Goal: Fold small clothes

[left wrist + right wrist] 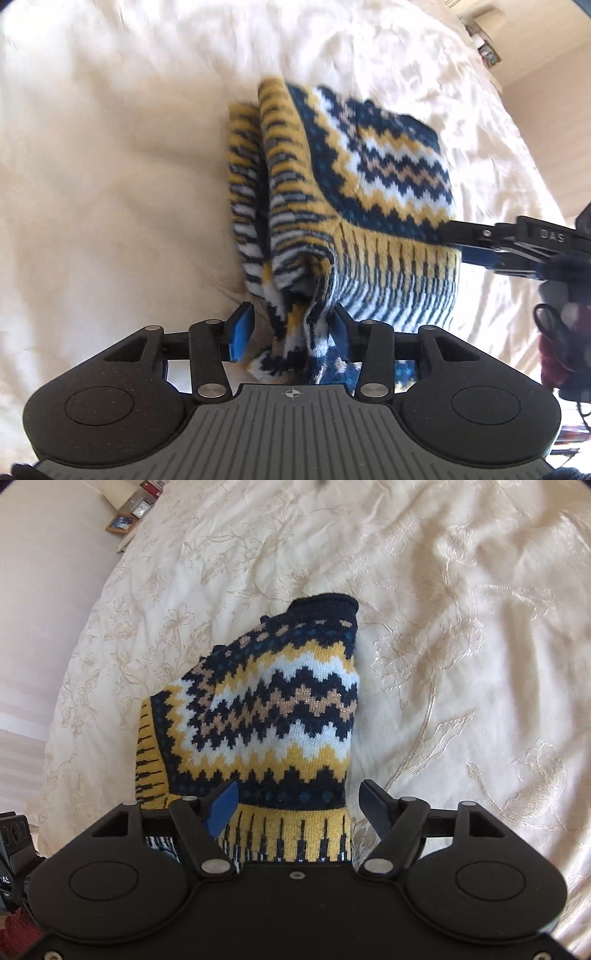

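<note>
Left claw (293,332) had its blue pads apart, with a bunched, striped fold of the small knitted sweater (354,184) hanging loosely between them; whether the pads actually pinched the knit could not be told, as a gap showed beside the pad at 9 o'clock. Right claw (297,805) stood spread wide, its fingers on either side of the sweater's yellow ribbed hem, not pressing it. In the left wrist view that same right claw reached in from 3 o'clock, its dark fingers level with the hem edge.

The sweater, navy, yellow, white and tan in zigzag bands, lay partly folded on the cream embroidered bedspread (461,646), with its dark collar (325,603) toward 12 o'clock in the right wrist view and its hem toward 6 o'clock. Its striped side stood raised in a ridge at 9 o'clock of the zigzag panel in the left view.

A small framed picture (122,523) sat beyond the bed at 11 o'clock.
</note>
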A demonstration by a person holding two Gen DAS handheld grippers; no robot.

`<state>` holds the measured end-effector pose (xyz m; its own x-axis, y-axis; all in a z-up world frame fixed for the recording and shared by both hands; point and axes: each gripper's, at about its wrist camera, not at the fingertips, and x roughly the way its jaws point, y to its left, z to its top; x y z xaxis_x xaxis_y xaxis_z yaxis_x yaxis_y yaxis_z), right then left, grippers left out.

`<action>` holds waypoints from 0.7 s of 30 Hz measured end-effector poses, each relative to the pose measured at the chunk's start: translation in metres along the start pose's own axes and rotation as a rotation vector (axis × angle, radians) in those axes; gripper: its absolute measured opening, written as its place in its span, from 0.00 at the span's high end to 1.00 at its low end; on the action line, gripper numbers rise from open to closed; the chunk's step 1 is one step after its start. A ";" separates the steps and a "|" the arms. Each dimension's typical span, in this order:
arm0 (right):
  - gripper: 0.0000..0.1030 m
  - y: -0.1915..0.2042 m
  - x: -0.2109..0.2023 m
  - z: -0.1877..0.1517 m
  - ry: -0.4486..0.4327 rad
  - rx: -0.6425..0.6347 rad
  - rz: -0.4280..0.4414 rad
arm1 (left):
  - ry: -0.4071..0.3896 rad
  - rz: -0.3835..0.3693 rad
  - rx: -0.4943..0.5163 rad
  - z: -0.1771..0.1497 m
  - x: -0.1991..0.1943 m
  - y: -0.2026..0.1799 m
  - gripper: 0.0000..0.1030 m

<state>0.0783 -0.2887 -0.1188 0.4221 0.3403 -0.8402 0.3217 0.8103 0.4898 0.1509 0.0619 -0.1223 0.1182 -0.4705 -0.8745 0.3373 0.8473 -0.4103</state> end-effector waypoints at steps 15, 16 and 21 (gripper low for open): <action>0.26 0.005 -0.028 -0.013 -0.173 -0.153 -0.147 | -0.236 0.054 0.264 0.042 -0.006 -0.092 0.58; 0.28 0.006 -0.027 -0.012 -0.175 -0.158 -0.153 | -0.230 0.071 0.259 0.046 0.000 -0.089 0.58; 0.57 0.018 -0.024 -0.001 -0.205 -0.199 -0.171 | -0.133 0.153 0.206 0.059 0.024 -0.052 0.59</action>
<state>0.0729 -0.2818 -0.0901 0.5446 0.1050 -0.8321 0.2393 0.9314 0.2741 0.1912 -0.0074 -0.1066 0.2990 -0.3805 -0.8751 0.4874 0.8493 -0.2027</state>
